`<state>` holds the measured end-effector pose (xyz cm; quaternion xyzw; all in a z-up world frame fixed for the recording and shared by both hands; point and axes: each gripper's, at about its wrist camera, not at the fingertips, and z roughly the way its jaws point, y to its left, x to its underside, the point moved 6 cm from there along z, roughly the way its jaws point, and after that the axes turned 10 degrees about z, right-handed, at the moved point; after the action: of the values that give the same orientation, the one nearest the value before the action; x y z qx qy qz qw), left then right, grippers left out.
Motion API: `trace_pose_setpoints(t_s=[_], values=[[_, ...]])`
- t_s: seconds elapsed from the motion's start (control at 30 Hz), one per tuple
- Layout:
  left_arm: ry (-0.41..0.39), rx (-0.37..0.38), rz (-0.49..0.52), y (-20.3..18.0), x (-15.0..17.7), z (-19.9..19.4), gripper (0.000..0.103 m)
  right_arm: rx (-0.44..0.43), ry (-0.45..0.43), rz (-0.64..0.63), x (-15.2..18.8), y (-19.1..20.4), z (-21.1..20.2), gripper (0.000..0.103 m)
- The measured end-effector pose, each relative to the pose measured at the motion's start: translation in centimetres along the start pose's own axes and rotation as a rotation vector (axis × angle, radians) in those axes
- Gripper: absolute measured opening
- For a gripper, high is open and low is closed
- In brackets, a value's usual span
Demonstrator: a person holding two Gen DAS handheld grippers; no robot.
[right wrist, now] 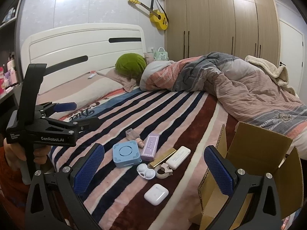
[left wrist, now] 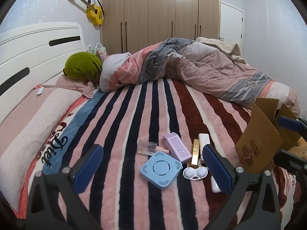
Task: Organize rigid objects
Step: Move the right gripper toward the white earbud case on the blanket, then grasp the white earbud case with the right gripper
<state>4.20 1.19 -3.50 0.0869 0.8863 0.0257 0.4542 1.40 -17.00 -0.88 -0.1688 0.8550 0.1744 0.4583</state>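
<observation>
Several small rigid items lie on the striped blanket: a blue square case point(left wrist: 161, 169) point(right wrist: 125, 154), a purple box point(left wrist: 177, 146) point(right wrist: 150, 146), a clear perfume bottle point(left wrist: 146, 147) point(right wrist: 132, 135), a gold bar point(left wrist: 195, 155) point(right wrist: 163, 156), a white power bank point(right wrist: 178, 157) point(left wrist: 203, 140), a white lens case point(left wrist: 195, 173) point(right wrist: 146, 171), a tape roll point(right wrist: 162, 170) and a white earbud case point(right wrist: 156, 194). An open cardboard box point(right wrist: 255, 164) point(left wrist: 258, 140) stands at the right. My left gripper point(left wrist: 153, 168) is open above the items. My right gripper point(right wrist: 154, 170) is open, empty.
A crumpled duvet point(left wrist: 201, 67) fills the far half of the bed. A green cushion point(left wrist: 82, 65) and pillows lie by the white headboard point(right wrist: 82, 46). A wardrobe point(left wrist: 161, 13) and a yellow guitar point(right wrist: 158, 18) are at the back wall.
</observation>
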Motion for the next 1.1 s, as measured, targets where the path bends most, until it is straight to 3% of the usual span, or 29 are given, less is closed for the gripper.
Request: trace_pose_setpoints(t_s=[0.33, 0.57, 0.7, 0.8, 0.93, 1.1], values=[[0.015, -0.008, -0.007, 0.1, 0.2, 0.2, 0.103, 0.011, -0.013, -0.011, 0.3, 0.7, -0.3, 0.103], [0.012, 0.001, -0.006, 1.6, 0.6, 1.0, 0.103, -0.014, -0.057, -0.099, 0.7, 4.3, -1.4, 0.083], [0.026, -0.02, 0.021, 2.7, 1.8, 2.3, 0.103, -0.041, 0.037, -0.007, 4.6, 5.6, 1.2, 0.077], [0.07, -0.059, 0.052, 3.4, 3.2, 4.0, 0.103, 0.028, 0.102, 0.085, 8.1, 4.5, 3.8, 0.074], [0.112, -0.016, 0.029, 4.0, 5.0, 5.8, 0.103, 0.243, 0.147, 0.152, 12.3, 1.4, 7.2, 0.075], [0.14, 0.033, 0.01, 4.0, 6.5, 7.4, 0.103, 0.294, 0.196, 0.237, 14.4, -0.9, 10.4, 0.075]])
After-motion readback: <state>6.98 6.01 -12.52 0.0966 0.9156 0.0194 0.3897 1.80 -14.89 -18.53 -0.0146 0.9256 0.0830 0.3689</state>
